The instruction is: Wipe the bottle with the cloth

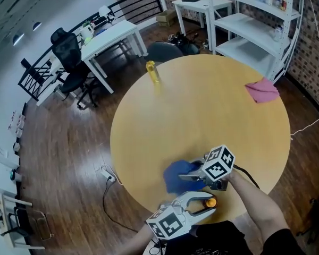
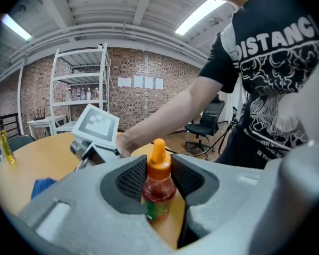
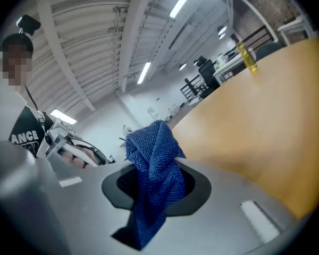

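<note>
Left gripper [image 2: 158,182]: grey moulded jaws with black ribbed pads, closed on the bottle [image 2: 158,187], one pad against each side of its body.
Bottle: one small, round-bodied squeeze bottle with red contents, a green label and a tapered orange cap. It is upright, long axis vertical, cap pointing up, at the near edge of the table [image 1: 202,110], just right of the left gripper's marker cube.
Right gripper [image 3: 157,190]: same build, jaws clamped on the blue cloth [image 3: 154,163]. In the head view it sits just beyond the left gripper, pointing left.
Blue cloth: one, coarse open-knit weave, bunched into a twisted fold. It rises above the pads and hangs below them, just left of the bottle.
Table: one, round, with a smooth light wood top.
Yellow bottle [image 1: 152,71]: one, slim and upright at the table's far edge, well apart from the grippers.
Pink cloth [image 1: 262,90]: one, crumpled, at the far right edge.
Beyond the table: white shelving unit [image 1: 255,25] at far right, white desk [image 1: 109,39] and black office chair [image 1: 69,57] at far left, on a dark plank floor.
</note>
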Demonstrator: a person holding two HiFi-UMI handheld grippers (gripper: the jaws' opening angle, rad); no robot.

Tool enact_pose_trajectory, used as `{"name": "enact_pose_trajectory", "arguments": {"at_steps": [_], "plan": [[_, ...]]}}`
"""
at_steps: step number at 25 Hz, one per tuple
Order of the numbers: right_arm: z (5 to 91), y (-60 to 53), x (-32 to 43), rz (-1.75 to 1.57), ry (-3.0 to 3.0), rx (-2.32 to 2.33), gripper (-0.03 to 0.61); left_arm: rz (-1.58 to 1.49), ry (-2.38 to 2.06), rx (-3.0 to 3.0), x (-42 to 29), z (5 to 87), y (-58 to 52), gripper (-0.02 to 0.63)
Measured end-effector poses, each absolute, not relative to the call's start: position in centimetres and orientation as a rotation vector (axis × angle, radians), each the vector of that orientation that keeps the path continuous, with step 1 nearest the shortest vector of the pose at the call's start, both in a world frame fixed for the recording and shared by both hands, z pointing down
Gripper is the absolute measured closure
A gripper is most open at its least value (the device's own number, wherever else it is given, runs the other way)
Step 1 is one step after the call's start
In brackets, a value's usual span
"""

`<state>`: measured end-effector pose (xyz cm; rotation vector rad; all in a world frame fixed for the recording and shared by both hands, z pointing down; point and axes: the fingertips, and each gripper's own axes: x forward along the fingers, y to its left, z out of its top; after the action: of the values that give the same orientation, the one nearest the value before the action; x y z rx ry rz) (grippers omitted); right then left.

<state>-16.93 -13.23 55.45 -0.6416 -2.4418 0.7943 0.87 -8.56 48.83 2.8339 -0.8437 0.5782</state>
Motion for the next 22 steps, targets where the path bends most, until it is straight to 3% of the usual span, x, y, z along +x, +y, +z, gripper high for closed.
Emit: {"name": "enact_pose_trajectory", "arguments": {"at_steps": [7,22], "plan": [[50.7,-18.8,-11.6,0.726,-2.717,-0.155,0.499,0.569,-0.87,2.827,0.2,49.0,-8.5,0.471],[43.5,-14.8,0.2,0.54,-2.915,0.772,0.499,0.614,-0.883,2.847,0.0,49.1,-8.3,0.471]]}}
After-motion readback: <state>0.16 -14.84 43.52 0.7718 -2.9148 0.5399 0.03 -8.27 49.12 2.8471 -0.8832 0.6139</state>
